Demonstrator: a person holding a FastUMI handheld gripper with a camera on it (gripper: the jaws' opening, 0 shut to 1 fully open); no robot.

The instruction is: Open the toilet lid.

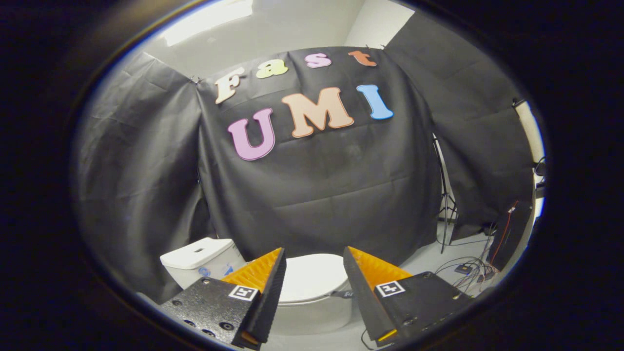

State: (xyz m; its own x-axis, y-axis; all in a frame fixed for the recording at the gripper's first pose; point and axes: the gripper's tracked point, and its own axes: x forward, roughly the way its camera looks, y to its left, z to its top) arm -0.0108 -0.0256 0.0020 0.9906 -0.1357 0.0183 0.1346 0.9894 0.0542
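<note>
Text check: you have no legible word, number or brand on any object here.

Signs: you carry two square black-and-white coded marker tags, one on each finger mount of the hand-held two-finger gripper [314, 249]: left tag [243, 292], right tag [390, 288]. They are patterns, not letters.

Gripper fingers stand apart, touching nothing; the closed white toilet lid [312, 278] lies beyond them.

Labels: the white ceramic toilet tank [197, 256] bears small blue stickers [227, 269] on its front, beside your left finger. Their print is too small for you to read.
</note>
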